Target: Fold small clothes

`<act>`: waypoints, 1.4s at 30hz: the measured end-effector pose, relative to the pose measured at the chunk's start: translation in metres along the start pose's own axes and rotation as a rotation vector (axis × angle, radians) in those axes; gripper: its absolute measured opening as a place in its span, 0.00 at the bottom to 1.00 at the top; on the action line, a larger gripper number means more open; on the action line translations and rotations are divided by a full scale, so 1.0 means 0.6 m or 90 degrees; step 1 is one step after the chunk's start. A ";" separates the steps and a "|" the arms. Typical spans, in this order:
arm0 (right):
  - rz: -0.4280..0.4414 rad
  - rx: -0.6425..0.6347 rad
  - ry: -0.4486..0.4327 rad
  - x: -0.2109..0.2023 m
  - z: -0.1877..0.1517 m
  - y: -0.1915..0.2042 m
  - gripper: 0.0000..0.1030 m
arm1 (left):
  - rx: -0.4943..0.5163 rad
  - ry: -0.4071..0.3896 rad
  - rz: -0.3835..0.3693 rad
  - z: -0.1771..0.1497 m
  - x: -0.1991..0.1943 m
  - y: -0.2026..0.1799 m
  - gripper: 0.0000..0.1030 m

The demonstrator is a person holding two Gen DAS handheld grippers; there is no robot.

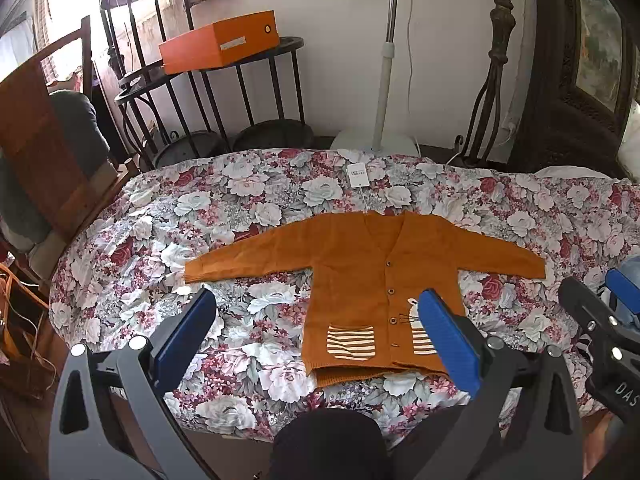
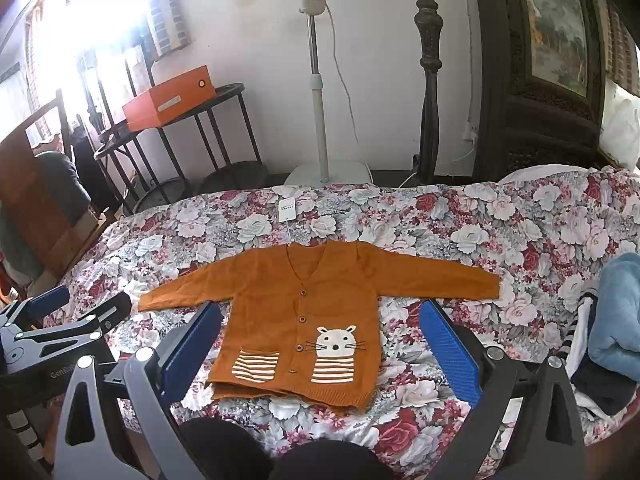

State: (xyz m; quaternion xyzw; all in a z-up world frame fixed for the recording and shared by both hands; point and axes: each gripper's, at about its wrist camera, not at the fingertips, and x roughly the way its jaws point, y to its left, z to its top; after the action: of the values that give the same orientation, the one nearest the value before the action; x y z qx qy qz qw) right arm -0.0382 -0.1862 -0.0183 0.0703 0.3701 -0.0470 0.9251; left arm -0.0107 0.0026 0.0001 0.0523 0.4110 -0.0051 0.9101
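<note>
A small orange-brown cardigan (image 1: 360, 272) lies flat and face up on the floral bedspread (image 1: 240, 208), sleeves spread to both sides, with striped pockets and a cat face; it also shows in the right wrist view (image 2: 304, 316). A white tag (image 1: 357, 175) lies past its collar. My left gripper (image 1: 320, 316) is open and empty, above the cardigan's lower left part. My right gripper (image 2: 320, 332) is open and empty, above the cardigan's lower half. The right gripper shows at the right edge of the left wrist view (image 1: 608, 320).
A pile of other clothes, light blue and striped (image 2: 608, 320), lies at the right on the bedspread (image 2: 480, 240). Beyond the bed stand black round side tables with an orange box (image 1: 218, 42), a fan stand (image 1: 380, 92) and a dark post (image 1: 492, 80).
</note>
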 end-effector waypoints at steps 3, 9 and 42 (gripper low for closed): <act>0.001 0.001 0.000 0.001 -0.001 -0.001 0.97 | 0.001 0.000 0.000 0.000 0.000 0.000 0.96; 0.001 0.002 0.000 0.001 0.000 -0.001 0.97 | -0.001 0.002 0.001 0.003 0.001 -0.001 0.96; 0.003 0.007 0.002 0.006 -0.002 -0.006 0.97 | 0.000 0.010 0.002 0.000 0.007 0.001 0.96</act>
State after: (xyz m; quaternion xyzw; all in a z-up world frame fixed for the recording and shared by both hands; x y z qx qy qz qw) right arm -0.0370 -0.1898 -0.0219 0.0762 0.3715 -0.0463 0.9241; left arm -0.0080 0.0033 -0.0029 0.0527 0.4182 -0.0034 0.9068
